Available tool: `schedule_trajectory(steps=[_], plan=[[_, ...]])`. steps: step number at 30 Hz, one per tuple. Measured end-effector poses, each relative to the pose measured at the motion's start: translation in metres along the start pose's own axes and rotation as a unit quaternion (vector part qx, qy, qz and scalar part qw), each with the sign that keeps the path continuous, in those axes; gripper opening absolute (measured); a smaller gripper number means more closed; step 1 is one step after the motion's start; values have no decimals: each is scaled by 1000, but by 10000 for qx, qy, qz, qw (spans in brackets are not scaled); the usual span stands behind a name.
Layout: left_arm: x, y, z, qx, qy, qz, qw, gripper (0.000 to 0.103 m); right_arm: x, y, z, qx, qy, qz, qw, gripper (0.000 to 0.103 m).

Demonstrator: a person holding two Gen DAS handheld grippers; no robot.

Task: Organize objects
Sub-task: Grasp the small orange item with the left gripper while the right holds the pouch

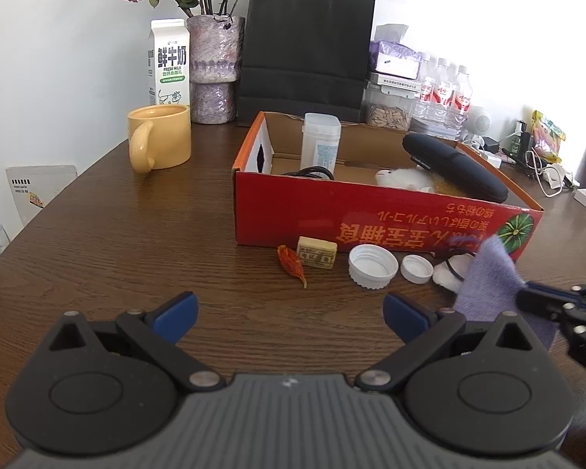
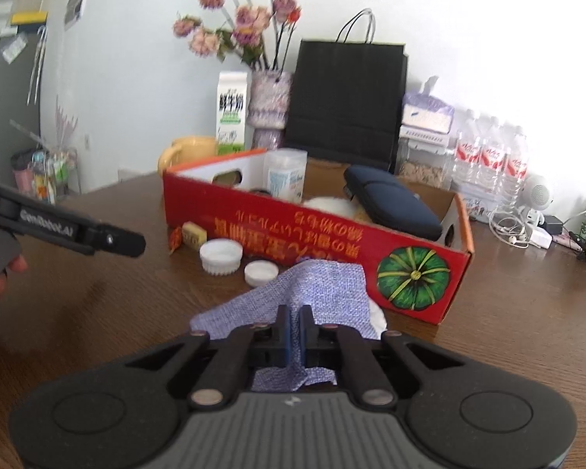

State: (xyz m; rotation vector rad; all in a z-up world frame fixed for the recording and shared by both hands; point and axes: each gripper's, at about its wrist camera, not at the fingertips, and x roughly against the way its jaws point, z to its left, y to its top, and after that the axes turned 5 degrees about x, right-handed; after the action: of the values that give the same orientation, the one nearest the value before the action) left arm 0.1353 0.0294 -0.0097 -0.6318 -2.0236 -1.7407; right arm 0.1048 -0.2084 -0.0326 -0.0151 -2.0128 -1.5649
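Purple woven cloth (image 2: 316,293) lying crumpled at 6 o'clock of red box (image 2: 277,234), one fold being pinched up off table. Red box sitting open-topped, print upside down, pumpkin picture at its right end; holding clear tub (image 1: 319,142), dark case (image 1: 455,168) leaning on rim, white fluffy thing (image 1: 400,179). Along box front lying large white cap (image 1: 373,266), small white cap (image 1: 417,268), tan block (image 1: 316,253), orange wrapper (image 1: 292,266), white pad (image 1: 447,273) partly under cloth.
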Motion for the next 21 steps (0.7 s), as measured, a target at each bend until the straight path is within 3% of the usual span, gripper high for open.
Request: schedule_trajectory(steps=[5, 12, 13, 17, 21], plan=[[-12, 11, 4, -32, 91, 21, 10000, 103, 15, -5, -24, -624, -229, -477, 9967, 3], [-39, 24, 6, -33, 277, 105, 9996, 101, 18, -10, -47, -914, -473, -579, 9930, 3], [-45, 25, 5, -37, 292, 135, 9995, 98, 17, -10, -47, -908, -468, -578, 9931, 3], [-65, 29, 5, 24, 380, 389, 9985, 72, 16, -10, -46, -855, -445, -557, 9938, 3], [-73, 28, 3, -16, 380, 407, 9984, 60, 16, -10, -45, -859, -422, -531, 9940, 3]])
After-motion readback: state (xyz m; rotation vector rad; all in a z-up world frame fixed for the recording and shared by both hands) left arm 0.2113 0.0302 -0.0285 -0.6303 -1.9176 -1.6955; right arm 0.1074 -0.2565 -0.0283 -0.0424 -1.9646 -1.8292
